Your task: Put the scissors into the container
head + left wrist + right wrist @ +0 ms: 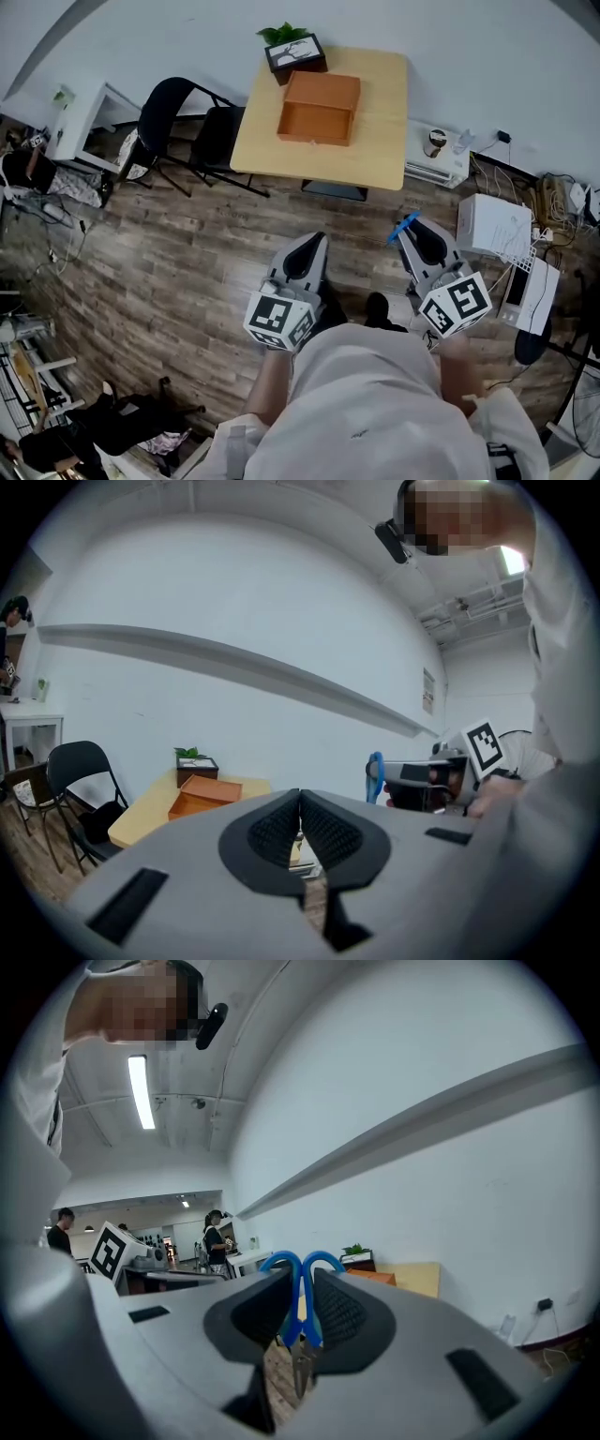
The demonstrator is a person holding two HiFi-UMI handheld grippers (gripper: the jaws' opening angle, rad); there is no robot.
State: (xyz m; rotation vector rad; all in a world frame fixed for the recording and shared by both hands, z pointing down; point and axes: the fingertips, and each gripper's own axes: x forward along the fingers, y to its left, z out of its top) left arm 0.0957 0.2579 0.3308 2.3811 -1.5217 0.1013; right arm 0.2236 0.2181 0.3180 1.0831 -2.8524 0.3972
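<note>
Blue-handled scissors [300, 1283] stand clamped in my right gripper [300, 1312], handles up and blades pointing down between the pads; the blue handle [404, 226] also shows at that gripper's tip in the head view. My left gripper [300, 832] is shut with nothing between its pads. Both grippers [305, 258] are held near my body, over the wood floor and well short of the table. The orange open container [319, 109] lies on the light wooden table [380, 131] against the wall; it also appears far off as the orange container [202, 794] in the left gripper view.
A potted plant in a dark box [293, 52] stands behind the container. Black folding chairs [183, 127] are left of the table. A white box [494, 227] and cables lie on the floor at right, a white desk [80, 122] at left. People stand far off [216, 1237].
</note>
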